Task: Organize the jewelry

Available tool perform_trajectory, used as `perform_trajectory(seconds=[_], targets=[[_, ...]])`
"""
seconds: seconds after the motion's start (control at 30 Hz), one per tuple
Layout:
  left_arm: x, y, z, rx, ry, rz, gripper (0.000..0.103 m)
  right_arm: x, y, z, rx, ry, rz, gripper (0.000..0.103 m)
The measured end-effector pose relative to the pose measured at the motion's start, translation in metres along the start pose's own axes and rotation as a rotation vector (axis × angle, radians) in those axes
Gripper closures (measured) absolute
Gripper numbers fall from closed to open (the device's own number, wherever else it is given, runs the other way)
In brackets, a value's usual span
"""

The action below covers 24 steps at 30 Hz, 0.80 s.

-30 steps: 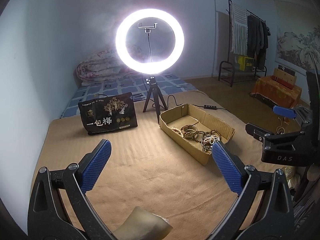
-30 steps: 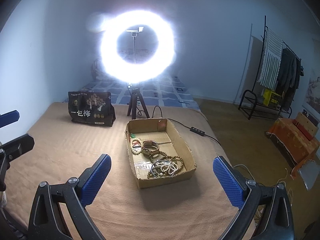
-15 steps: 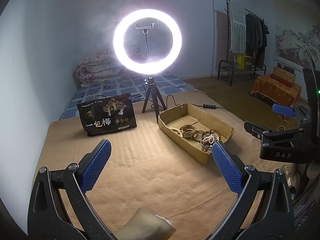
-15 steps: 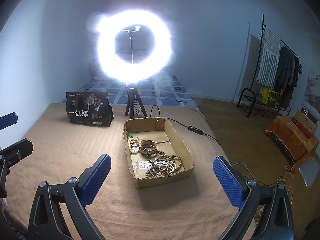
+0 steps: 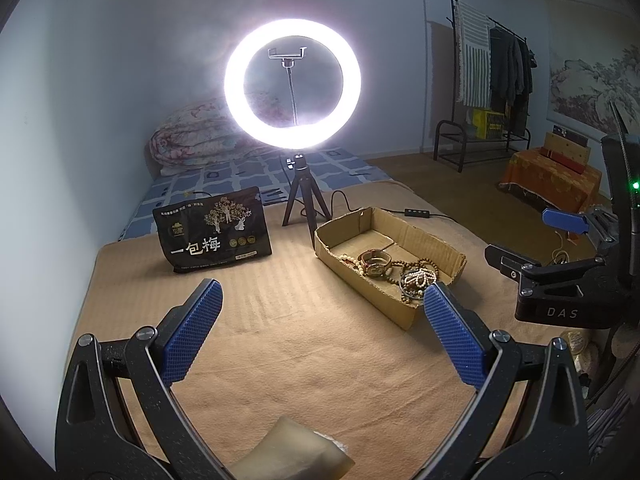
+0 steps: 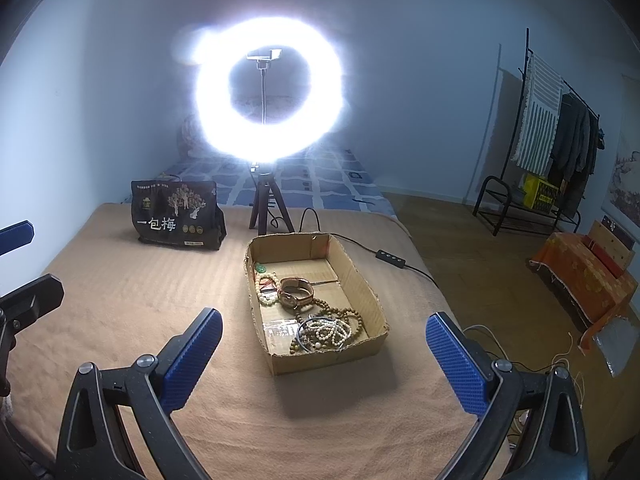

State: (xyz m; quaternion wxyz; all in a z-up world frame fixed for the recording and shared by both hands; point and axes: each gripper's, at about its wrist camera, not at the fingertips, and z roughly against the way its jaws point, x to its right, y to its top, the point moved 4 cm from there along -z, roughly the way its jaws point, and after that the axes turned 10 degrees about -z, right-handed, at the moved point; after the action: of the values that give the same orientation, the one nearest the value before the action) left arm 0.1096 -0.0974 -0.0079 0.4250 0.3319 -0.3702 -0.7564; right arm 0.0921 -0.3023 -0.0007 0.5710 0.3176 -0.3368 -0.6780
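Both views sit slightly nearer the cardboard tray than before.

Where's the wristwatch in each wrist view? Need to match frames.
Left wrist: wristwatch right of centre, mid-tray in the cardboard tray.
Right wrist: wristwatch near centre, left half of the tray.
Shared landmark: ring light behind the tray.

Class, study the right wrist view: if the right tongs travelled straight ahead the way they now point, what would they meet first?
Most likely the cardboard tray of jewelry: it lies dead ahead of the open right tongs, its near wall closest. Depth is uncertain, so they might meet the tan blanket just short of it.
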Motion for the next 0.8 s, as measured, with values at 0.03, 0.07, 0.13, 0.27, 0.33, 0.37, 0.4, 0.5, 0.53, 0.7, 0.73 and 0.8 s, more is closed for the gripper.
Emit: perform_trajectory(seconds=[0.03,0.07,0.13,0.27,0.33,0.37,0.4,0.5,0.53,0.7,0.73,0.8], targets=[[0.0002,0.0000,0.0001,0.000,-0.001,0.000,0.001,0.0006,0.0000,-0.0001,0.000,0.000,0.000,0.000],[0.0007,-0.0001,0.0002,0.000,-0.001,0.000,0.001,0.0001,0.0000,-0.0001,0.000,0.000,0.000,0.000],[0.0008,-0.0001,0.0006,0.000,-0.002,-0.001,0.001,0.0005,-0.0001,-0.0003,-0.001,0.000,0.001,0.000],[0.0036,0.0000,0.0002,0.000,-0.005,-0.008,0.001,0.0008,-0.0008,-0.0001,-0.003,0.001,0.001,0.000],[0.0048,-0.0002,0.0000,0.000,-0.004,-0.010,0.001,0.0013,-0.0016,0.0007,-0.004,0.000,0.002,0.000],[0.0049,-0.0002,0.0001,0.000,-0.004,-0.011,0.001,0.0013,-0.0016,0.0008,-0.004,0.000,0.002,0.000],[0.0048,-0.0001,0.0003,0.001,-0.003,-0.011,0.001,0.0012,-0.0016,0.0008,-0.004,0.000,0.002,0.000],[0.0046,0.0000,0.0007,0.004,-0.001,-0.009,0.001,0.0023,-0.0036,0.0013,-0.007,0.000,0.003,0.000],[0.0048,0.0000,0.0009,0.007,0.003,-0.010,0.001,0.0030,-0.0039,0.0018,-0.007,0.000,0.003,0.000],[0.0048,0.0002,0.0011,0.008,0.005,-0.012,0.001,0.0030,-0.0041,0.0017,-0.008,0.000,0.004,0.000],[0.0051,0.0003,0.0010,0.009,0.006,-0.012,0.001,0.0032,-0.0043,0.0016,-0.009,-0.001,0.005,0.000],[0.0050,0.0000,0.0010,0.008,0.003,-0.010,0.001,0.0030,-0.0050,0.0022,-0.011,-0.001,0.004,0.000]])
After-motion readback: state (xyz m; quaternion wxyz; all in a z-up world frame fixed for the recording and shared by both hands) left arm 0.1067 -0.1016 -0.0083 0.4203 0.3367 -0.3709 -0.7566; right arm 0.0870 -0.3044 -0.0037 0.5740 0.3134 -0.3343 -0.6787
